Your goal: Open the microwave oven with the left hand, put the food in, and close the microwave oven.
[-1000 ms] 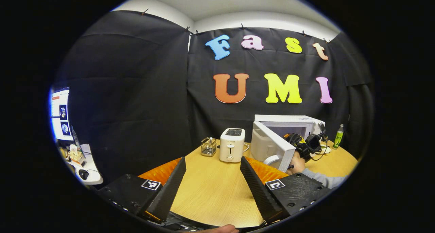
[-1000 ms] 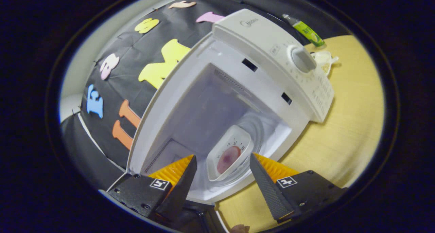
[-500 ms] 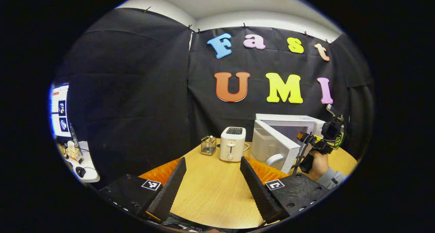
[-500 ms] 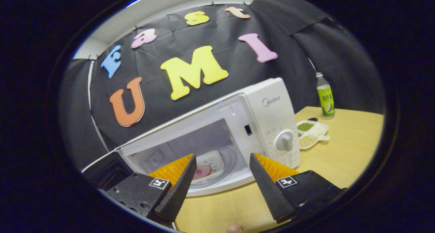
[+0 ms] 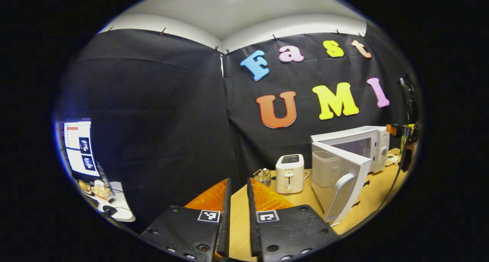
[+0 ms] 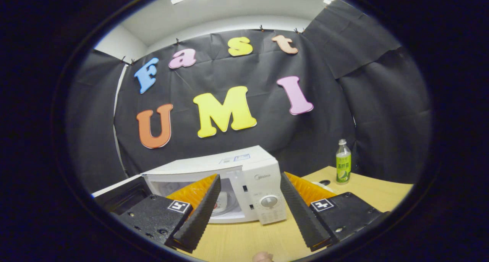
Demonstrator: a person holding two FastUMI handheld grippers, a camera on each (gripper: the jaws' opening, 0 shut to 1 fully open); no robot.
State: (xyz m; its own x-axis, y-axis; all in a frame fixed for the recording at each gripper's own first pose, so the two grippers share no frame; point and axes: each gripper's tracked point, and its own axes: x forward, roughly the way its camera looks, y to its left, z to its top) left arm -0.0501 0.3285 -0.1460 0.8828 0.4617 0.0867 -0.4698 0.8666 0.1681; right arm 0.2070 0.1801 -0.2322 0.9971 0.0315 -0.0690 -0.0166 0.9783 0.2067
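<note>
Left fingers (image 5: 225, 216) had narrowed to a slit; right gripper (image 6: 248, 212), wide and empty, had withdrawn, food inside microwave (image 6: 229, 185), door (image 5: 340, 181) unclosed

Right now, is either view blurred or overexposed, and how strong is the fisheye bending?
Left gripper view: sharp, evenly lit; the microwave door bows near the rim, and the monitor at the far edge glows bright. Right gripper view: also sharp; the microwave and bottle read clearly, with a bright ceiling light above.
</note>
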